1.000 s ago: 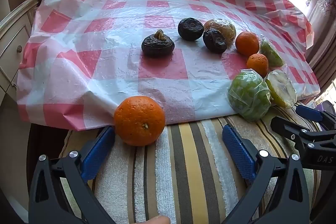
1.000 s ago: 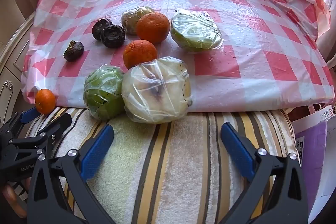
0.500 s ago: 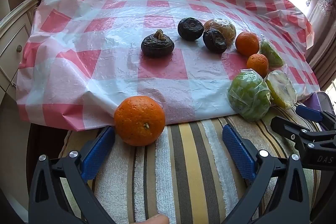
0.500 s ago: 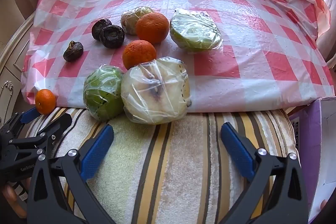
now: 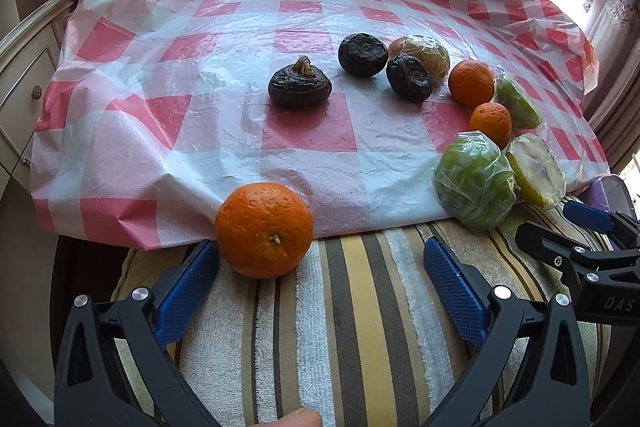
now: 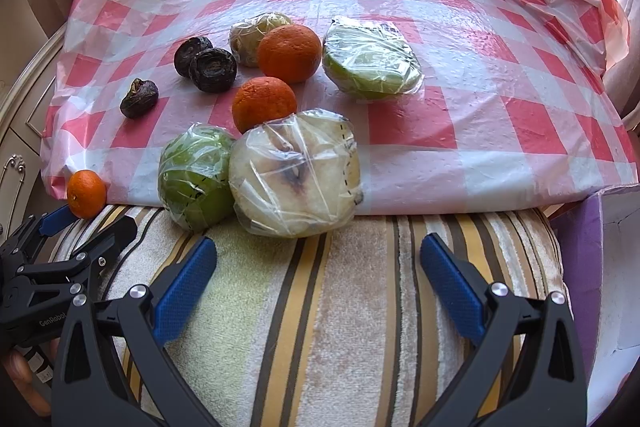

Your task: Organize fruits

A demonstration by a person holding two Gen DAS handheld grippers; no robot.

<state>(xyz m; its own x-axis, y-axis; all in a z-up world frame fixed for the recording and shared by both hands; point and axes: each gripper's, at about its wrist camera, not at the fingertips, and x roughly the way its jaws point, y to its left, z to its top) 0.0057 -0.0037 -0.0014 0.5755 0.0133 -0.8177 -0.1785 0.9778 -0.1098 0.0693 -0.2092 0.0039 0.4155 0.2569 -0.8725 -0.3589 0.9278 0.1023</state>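
Left wrist view: left gripper (image 5: pixel 320 279) spread wide, empty; orange (image 5: pixel 264 230) at the cloth's (image 5: pixel 200 27) near edge, touching the left pad. Centre on it before closing.

Right wrist view: right gripper (image 6: pixel 318 277) wide, empty, over the striped towel (image 6: pixel 320 307); wrapped pale fruit (image 6: pixel 296 173) just ahead. Squeeze gently, film is slippery.

Lone orange (image 5: pixel 264 230) at tablecloth (image 5: pixel 200 39) near edge on towel (image 5: pixel 360 327); other fruits (image 5: pixel 472 183) farther right
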